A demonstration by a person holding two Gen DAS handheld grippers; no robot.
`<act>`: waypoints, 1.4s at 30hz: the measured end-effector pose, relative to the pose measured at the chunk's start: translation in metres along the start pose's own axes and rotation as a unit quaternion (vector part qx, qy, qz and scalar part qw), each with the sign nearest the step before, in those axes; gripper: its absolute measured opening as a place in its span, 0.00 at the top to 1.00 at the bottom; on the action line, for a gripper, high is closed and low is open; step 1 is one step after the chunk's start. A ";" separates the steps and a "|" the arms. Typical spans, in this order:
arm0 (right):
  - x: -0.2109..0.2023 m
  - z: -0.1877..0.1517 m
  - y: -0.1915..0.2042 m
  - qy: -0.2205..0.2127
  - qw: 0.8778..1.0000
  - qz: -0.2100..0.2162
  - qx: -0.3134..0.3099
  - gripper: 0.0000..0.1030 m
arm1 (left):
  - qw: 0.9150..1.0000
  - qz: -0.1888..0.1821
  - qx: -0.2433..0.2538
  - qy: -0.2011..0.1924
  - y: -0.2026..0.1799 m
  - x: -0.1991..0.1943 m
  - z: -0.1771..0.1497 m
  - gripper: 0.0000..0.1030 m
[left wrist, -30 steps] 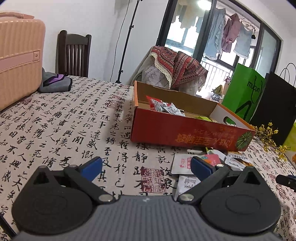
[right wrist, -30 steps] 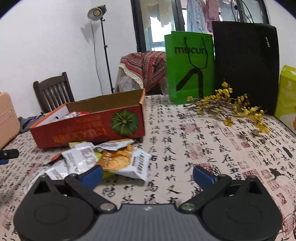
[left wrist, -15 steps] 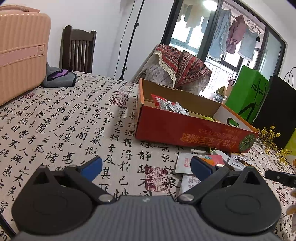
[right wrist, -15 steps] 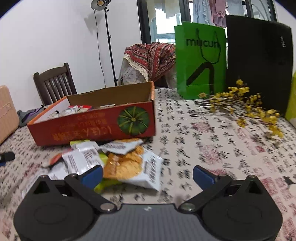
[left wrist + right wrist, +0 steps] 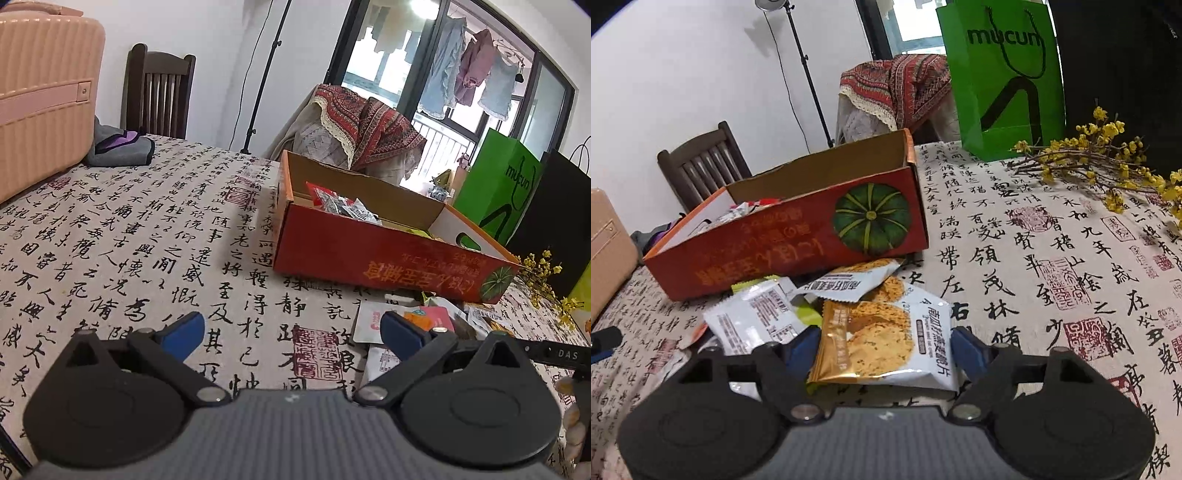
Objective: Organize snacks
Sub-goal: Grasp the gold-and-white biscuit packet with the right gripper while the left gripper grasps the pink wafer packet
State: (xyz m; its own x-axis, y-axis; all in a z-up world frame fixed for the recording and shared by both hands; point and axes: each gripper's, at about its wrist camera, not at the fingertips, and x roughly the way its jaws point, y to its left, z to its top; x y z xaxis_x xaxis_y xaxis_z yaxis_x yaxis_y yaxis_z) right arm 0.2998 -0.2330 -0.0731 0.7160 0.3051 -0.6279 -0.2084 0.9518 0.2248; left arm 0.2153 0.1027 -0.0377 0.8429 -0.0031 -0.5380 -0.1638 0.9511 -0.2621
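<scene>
The cracker packet (image 5: pixel 886 339) is a flat pouch, gold-orange on its left side and white on the right, printed with a speckled round cracker and a column of dark characters. It lies at the near edge of a loose heap of packets (image 5: pixel 783 314) on the table, just in front of the cardboard box (image 5: pixel 798 240), and sits between the blue fingers (image 5: pixel 964 350) of the right gripper (image 5: pixel 884 349), whose jaws are closing around it; the left finger is largely hidden behind the packet, so whether the pads already press on it cannot be told. The left gripper (image 5: pixel 291 330) hangs over bare tablecloth (image 5: pixel 147 240) with its jaws wide apart and nothing between them. In its view the heap is half covered by the gripper's right finger, and only a slim dark part of the other gripper shows at the right edge. The box is long and shallow, red outside with a green pumpkin printed at one end, plain brown inside; a few small wrapped snacks (image 5: pixel 343 205) in red and silver lie at its far end, the rest of its floor being screened by the near wall.
</scene>
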 end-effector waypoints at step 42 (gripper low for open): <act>-0.071 -0.034 -0.035 -0.122 0.991 -0.046 0.012 0.33 | 0.991 -0.027 0.077 0.103 -0.103 0.070 0.013 0.00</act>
State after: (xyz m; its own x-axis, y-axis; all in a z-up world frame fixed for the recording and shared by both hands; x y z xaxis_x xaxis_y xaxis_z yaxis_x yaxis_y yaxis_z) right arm 0.2330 -0.2874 -0.0619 0.8717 0.1976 -0.4484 -0.1204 0.9734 0.1948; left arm 0.2980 0.0083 -0.0377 0.7225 -0.1037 -0.6835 -0.0273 0.9836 -0.1780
